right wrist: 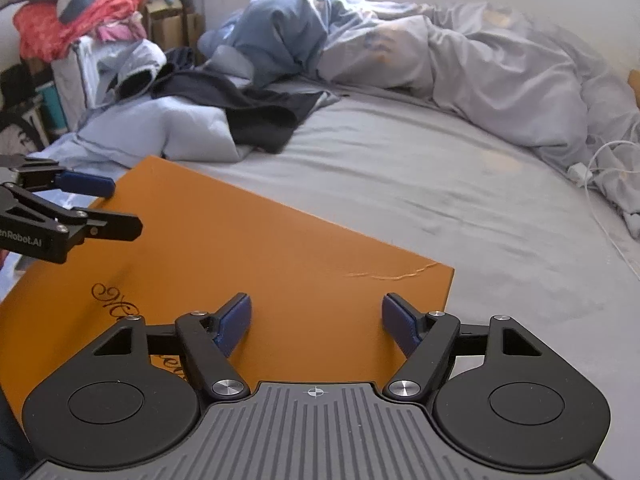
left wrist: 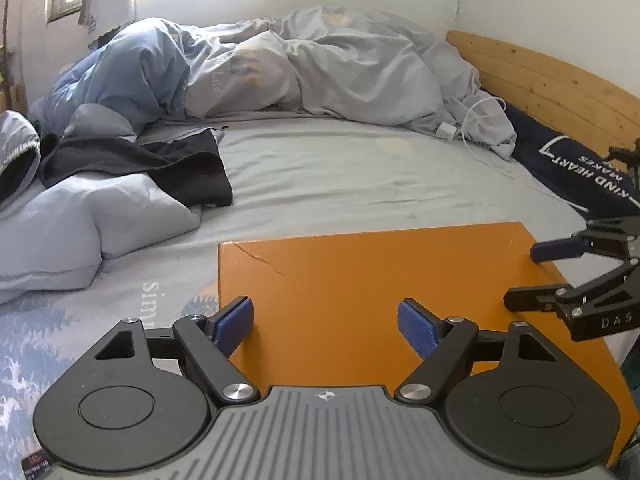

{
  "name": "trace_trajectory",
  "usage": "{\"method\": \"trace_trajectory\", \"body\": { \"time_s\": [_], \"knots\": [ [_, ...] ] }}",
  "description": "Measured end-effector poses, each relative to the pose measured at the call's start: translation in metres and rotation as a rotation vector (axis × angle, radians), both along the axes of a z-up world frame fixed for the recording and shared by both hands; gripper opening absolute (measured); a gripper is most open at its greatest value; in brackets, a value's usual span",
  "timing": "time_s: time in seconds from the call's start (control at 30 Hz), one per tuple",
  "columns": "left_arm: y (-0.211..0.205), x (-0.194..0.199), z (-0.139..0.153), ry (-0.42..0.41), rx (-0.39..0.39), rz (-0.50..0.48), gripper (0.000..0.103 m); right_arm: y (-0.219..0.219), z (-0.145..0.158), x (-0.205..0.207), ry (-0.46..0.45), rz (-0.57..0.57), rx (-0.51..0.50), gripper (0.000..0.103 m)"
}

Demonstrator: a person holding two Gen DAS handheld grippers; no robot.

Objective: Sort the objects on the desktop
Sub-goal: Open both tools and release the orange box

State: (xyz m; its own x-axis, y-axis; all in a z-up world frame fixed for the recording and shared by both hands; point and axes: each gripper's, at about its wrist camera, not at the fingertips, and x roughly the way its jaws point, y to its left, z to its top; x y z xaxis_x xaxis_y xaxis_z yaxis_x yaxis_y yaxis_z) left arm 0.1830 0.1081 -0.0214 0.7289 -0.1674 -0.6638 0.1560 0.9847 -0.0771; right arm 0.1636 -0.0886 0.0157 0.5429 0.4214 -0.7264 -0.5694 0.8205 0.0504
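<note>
A flat orange board (left wrist: 372,280) lies on the bed; nothing stands on it. It has a crack near its far corner and dark script lettering in the right wrist view (right wrist: 256,248). My left gripper (left wrist: 325,326) is open and empty above the board's near left part. My right gripper (right wrist: 316,320) is open and empty above the board's near right part. Each gripper shows in the other's view: the right one (left wrist: 524,276) at the board's right edge, the left one (right wrist: 120,204) at its left edge, both open.
The grey bed sheet (left wrist: 340,176) stretches beyond the board. A crumpled grey-blue duvet (left wrist: 320,68) lies at the back, a black garment (left wrist: 160,168) and pillow (left wrist: 80,224) at left. A white charger and cable (left wrist: 448,131) lie at right by the wooden headboard (left wrist: 560,84).
</note>
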Motion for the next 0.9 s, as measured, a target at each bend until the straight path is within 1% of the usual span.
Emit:
{"method": "trace_trajectory", "body": {
  "time_s": [0.07,0.33,0.47,0.6,0.63,0.7,0.73,0.77,0.83,0.9],
  "knots": [
    [-0.001,0.000,-0.002,-0.002,0.012,-0.003,0.084,0.001,-0.001,0.002,0.002,0.008,-0.003,0.076],
    [-0.014,-0.006,-0.008,-0.031,0.106,-0.016,0.083,-0.001,-0.002,0.002,-0.001,0.029,-0.006,0.076],
    [-0.016,-0.005,-0.006,-0.028,0.120,-0.013,0.083,0.000,-0.002,0.001,-0.009,0.029,-0.016,0.076],
    [-0.019,-0.007,-0.005,-0.035,0.140,-0.008,0.083,0.003,0.000,0.002,0.003,0.022,-0.033,0.077],
    [-0.021,-0.007,-0.005,-0.036,0.142,-0.001,0.083,0.004,0.001,0.003,0.010,0.019,-0.037,0.078],
    [-0.021,-0.008,-0.005,-0.037,0.141,0.014,0.083,0.005,0.000,0.004,0.036,0.011,-0.045,0.094],
    [-0.022,-0.009,-0.005,-0.041,0.142,0.021,0.084,0.006,-0.003,0.005,0.049,0.011,-0.049,0.103],
    [-0.023,-0.011,-0.006,-0.049,0.144,0.025,0.086,0.007,-0.005,0.004,0.049,0.013,-0.051,0.103],
    [-0.025,-0.014,-0.007,-0.052,0.147,0.025,0.095,0.007,-0.004,0.004,0.053,0.002,-0.054,0.103],
    [-0.025,-0.016,-0.006,-0.033,0.145,0.029,0.097,0.008,0.000,0.001,0.055,-0.021,-0.074,0.103]
  ]
}}
